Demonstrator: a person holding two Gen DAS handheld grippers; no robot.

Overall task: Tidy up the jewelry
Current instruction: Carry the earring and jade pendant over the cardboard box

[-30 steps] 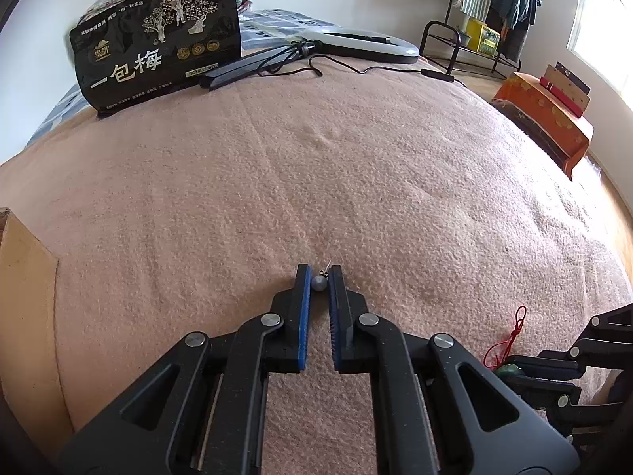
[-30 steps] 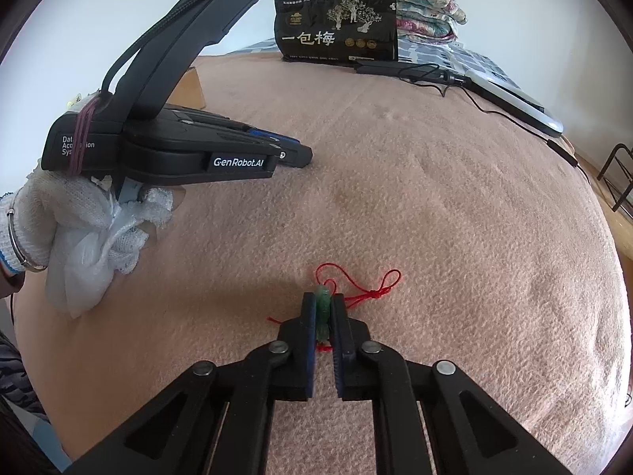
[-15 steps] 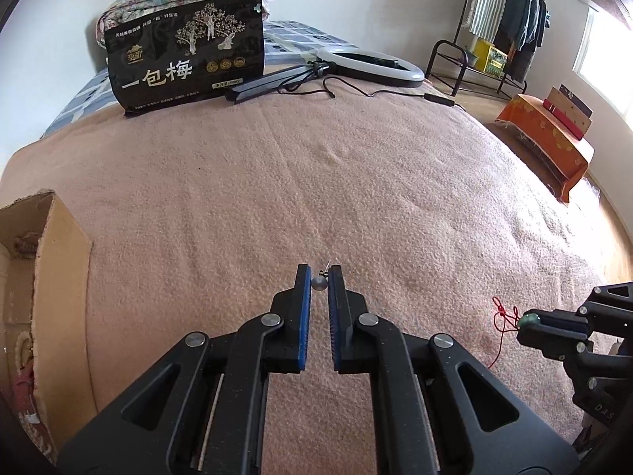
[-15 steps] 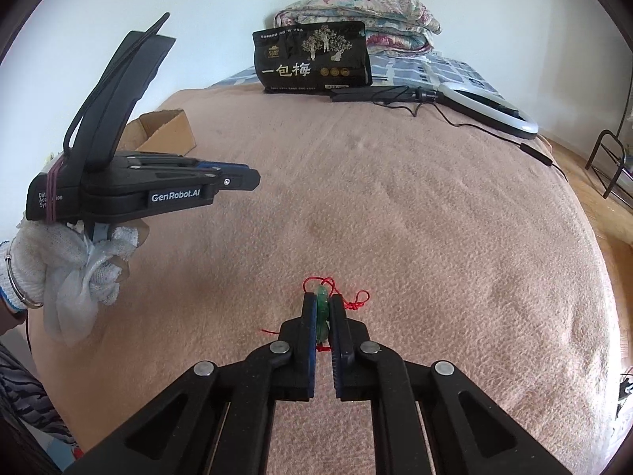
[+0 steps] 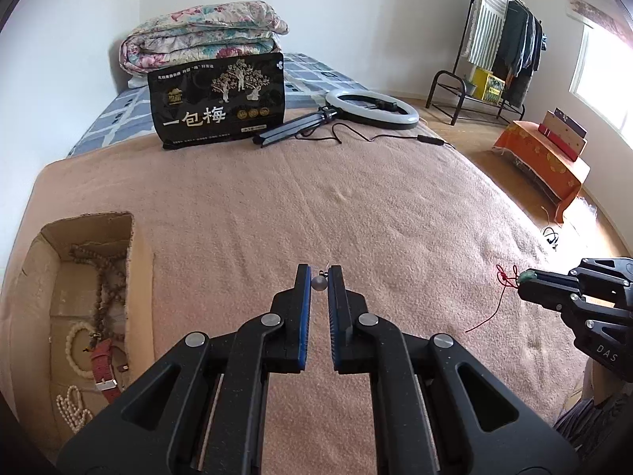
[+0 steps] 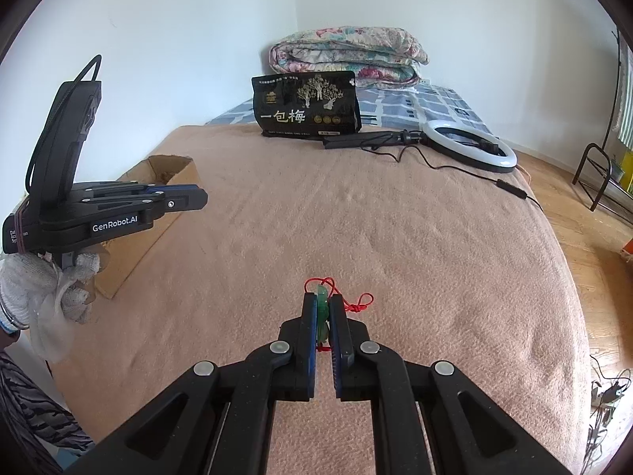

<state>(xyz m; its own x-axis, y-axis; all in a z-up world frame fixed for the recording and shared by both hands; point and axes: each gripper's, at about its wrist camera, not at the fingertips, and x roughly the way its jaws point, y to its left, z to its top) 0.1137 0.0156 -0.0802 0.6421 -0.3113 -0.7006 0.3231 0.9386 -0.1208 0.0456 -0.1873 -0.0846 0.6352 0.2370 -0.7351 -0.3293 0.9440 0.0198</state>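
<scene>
pink blanket (image 5: 395,206); left tongs (image 5: 319,283) clamp pearl earring (image 5: 319,282), right tongs (image 6: 323,308) clamp jade pendant (image 6: 322,304); cardboard box (image 5: 95,297) at left edge.

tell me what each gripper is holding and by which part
Left gripper pinches a small grey bead earring by its bead. Right gripper clamps a green pendant by its stone, red cord loose.

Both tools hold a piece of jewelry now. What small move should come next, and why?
Probably swing the left tool left, over the open cardboard box, and release there. It grips a small grey bead earring above the blanket, and the box already holds bead strands and a watch. The right tool, gripping the green pendant, can follow.
</scene>
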